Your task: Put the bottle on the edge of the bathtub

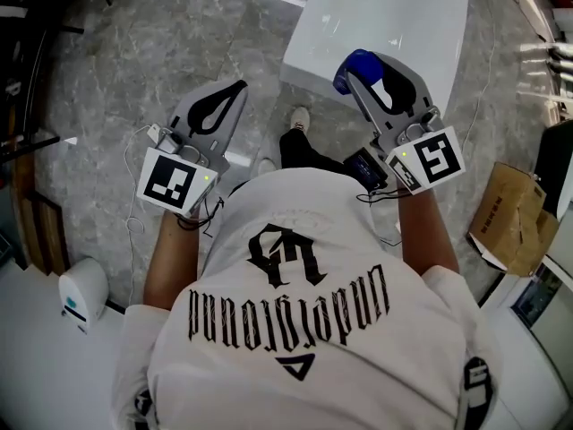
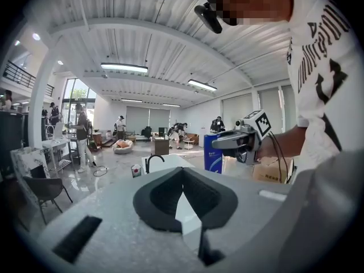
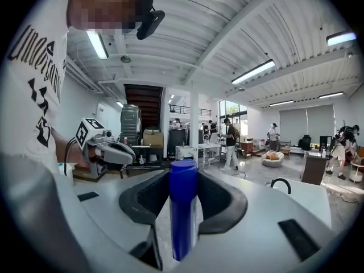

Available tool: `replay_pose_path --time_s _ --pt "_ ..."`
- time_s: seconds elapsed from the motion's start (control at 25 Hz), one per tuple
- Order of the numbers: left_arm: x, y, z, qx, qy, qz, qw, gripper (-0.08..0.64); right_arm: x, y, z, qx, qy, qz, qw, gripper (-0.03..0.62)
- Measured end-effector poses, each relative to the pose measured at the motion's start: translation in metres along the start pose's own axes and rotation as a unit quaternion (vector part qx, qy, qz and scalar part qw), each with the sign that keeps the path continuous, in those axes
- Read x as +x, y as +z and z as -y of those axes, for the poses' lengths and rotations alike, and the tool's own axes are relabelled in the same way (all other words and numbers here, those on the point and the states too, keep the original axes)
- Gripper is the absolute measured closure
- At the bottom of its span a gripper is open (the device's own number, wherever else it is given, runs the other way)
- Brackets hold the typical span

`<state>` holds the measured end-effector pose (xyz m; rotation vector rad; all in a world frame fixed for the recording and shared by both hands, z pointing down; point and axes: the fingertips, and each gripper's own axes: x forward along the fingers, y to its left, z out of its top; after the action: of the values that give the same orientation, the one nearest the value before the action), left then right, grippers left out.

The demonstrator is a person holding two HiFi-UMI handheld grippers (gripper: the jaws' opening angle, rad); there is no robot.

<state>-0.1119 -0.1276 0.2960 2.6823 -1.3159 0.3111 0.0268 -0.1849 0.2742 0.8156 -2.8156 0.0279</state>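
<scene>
A blue bottle (image 1: 350, 70) stands upright between the jaws of my right gripper (image 1: 364, 64), which is shut on it. In the head view the bottle hangs at the near corner of the white bathtub (image 1: 394, 16). The right gripper view shows the blue bottle (image 3: 183, 220) filling the gap of the right gripper (image 3: 183, 178), with the bathtub (image 3: 310, 192) low at the right. My left gripper (image 1: 235, 90) is held over the floor to the left of the tub, shut and empty. In its own view the left gripper (image 2: 183, 172) looks toward the bathtub (image 2: 166, 161) and the bottle (image 2: 213, 153).
A black faucet (image 2: 151, 161) stands on the tub rim. An open cardboard box (image 1: 512, 215) lies on the floor to the right and a small white device (image 1: 79, 294) to the left. A chair (image 2: 45, 189) and several people are in the hall beyond. The floor is grey marble.
</scene>
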Motion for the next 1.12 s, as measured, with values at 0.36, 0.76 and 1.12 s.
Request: replay_pose_path --time_s 0.36,0.76,1.12 --pt "0.059 -0.001 -0.033 -0.007 0.012 -0.024 0.9996 0.545 0.050 -0.023 0.058 0.010 0.032 -0.022 0.999 0.439" --pt "0.106 -0.013 -0.056 -0.022 0.038 -0.046 0.9980 0.545 0.088 -0.060 0.100 -0.004 0.074 -0.051 0.996 0.439" --pt "0.133 -0.031 -0.075 -0.014 0.029 -0.054 0.9980 0.545 0.126 -0.095 0.127 0.024 0.073 -0.068 0.995 0.439"
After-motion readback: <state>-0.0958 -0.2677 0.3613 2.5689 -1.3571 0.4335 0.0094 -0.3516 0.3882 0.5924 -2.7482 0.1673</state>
